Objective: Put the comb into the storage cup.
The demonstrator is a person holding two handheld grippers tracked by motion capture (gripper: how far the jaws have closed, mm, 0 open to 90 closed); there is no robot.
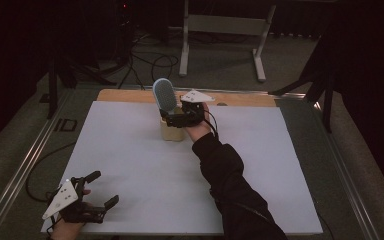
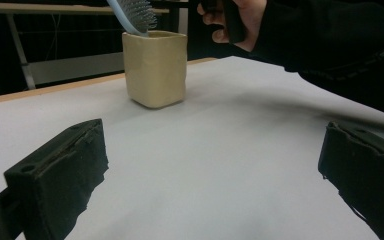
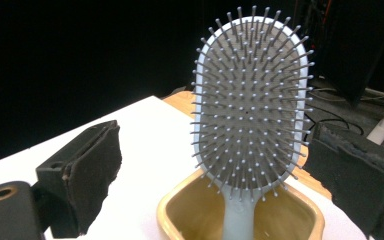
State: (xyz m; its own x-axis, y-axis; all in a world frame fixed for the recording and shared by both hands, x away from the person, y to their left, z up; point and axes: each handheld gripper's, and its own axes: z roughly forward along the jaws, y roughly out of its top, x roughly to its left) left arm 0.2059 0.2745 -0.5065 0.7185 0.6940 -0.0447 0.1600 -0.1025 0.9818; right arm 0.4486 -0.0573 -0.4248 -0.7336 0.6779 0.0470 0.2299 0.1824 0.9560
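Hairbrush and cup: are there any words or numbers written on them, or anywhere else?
None to read. The hairbrush, the cup, the white table and both grippers, left and right, bear no words, numbers or signs.

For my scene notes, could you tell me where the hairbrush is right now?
The hairbrush stands handle-down in the beige cup at the table's far middle in the high view, beside the open right gripper.

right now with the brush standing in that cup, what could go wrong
The hairbrush stands handle-down in the tan cup, its wide head well above the rim, so it looks top-heavy and could tip the cup. The right gripper, jaws open, sits right at the cup; a sideways nudge might knock both over.
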